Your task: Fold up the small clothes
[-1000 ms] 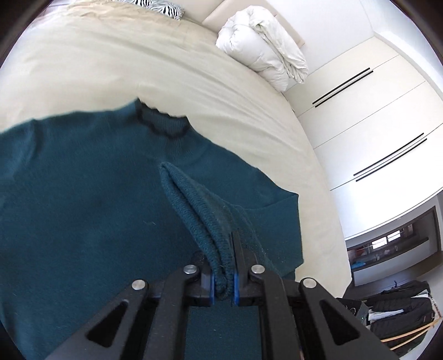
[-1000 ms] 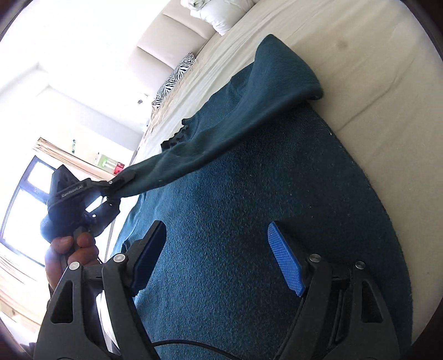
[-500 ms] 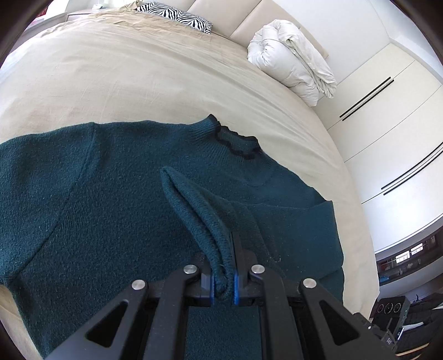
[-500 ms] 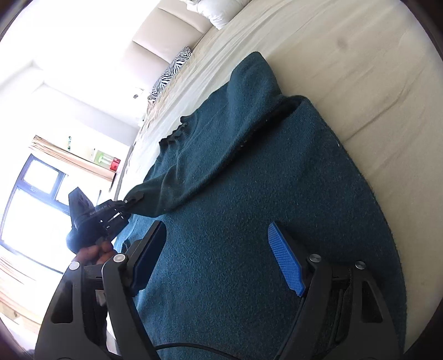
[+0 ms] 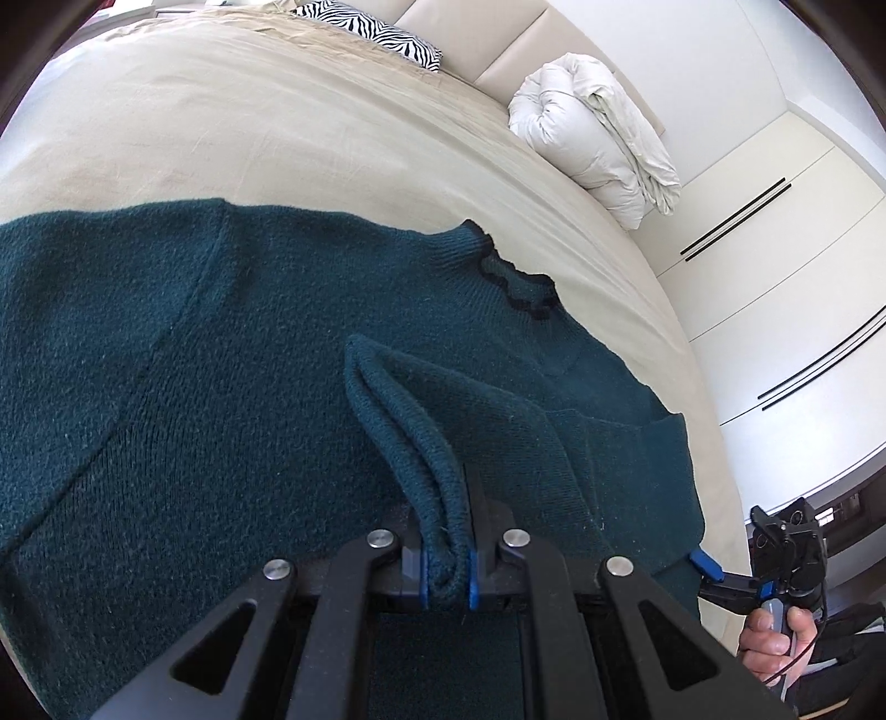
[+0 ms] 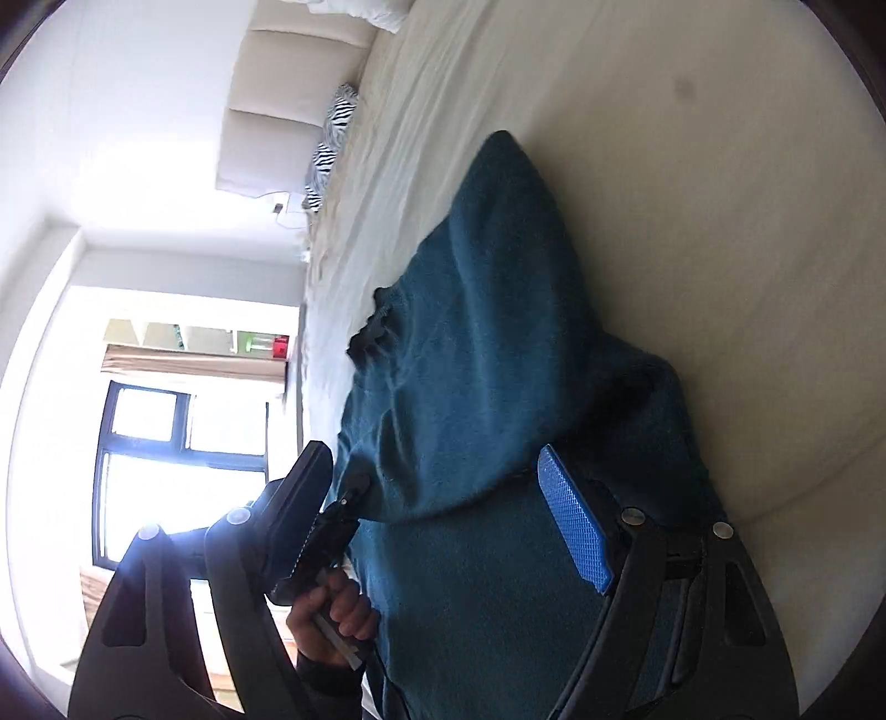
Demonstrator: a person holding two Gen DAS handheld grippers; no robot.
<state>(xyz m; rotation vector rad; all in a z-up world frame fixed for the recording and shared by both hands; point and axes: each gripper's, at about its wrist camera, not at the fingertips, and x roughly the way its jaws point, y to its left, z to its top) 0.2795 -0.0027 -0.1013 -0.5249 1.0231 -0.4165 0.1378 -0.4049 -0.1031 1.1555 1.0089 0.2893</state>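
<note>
Teal sleeve (image 5: 421, 443) lowered onto sweater (image 5: 194, 387), flatter

A big bed (image 5: 232, 127) with a cream sheet holds a dark green sweater (image 5: 221, 354) lying flat — a rolled white blanket (image 5: 592, 138) and a zebra pillow (image 5: 382, 33) sit near the headboard.

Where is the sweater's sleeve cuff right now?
In the left wrist view the sleeve cuff is pinched in the shut left gripper at bottom centre, folded across the teal sweater lying on the bed.
</note>
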